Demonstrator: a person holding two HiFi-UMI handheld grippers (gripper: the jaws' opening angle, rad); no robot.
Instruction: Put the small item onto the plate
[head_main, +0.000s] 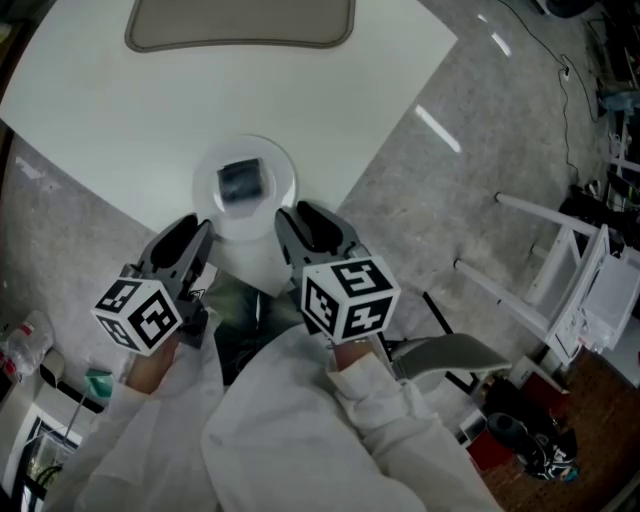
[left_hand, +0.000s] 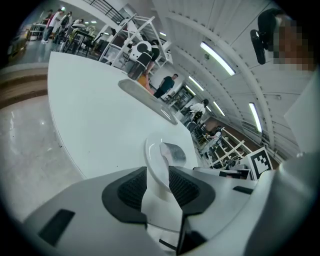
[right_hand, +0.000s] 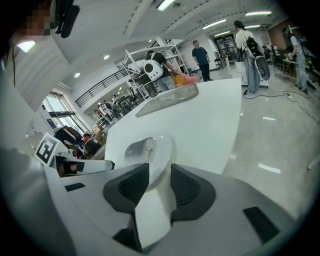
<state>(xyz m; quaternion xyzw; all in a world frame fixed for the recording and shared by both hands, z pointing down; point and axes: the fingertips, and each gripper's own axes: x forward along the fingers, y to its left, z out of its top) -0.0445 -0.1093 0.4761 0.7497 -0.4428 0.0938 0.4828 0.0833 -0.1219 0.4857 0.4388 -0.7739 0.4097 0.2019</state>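
Now left claw (head_main: 190, 236) and right claw (head_main: 308, 226) gape wide beside the table's (head_main: 320, 100) plate (head_main: 206, 186) bearing the small item (head_main: 240, 182).

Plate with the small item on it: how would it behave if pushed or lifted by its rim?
The plate looks rigid and glossy, so probably stiff but slippery. On the smooth table it would likely slide, and it sits near the corner. Tilted, the small item lying on it might slip off.

One table (head_main: 130, 120), one tray (head_main: 240, 22), one plate (head_main: 284, 180), one small item (head_main: 240, 181), two grippers (head_main: 197, 225) (head_main: 298, 213).
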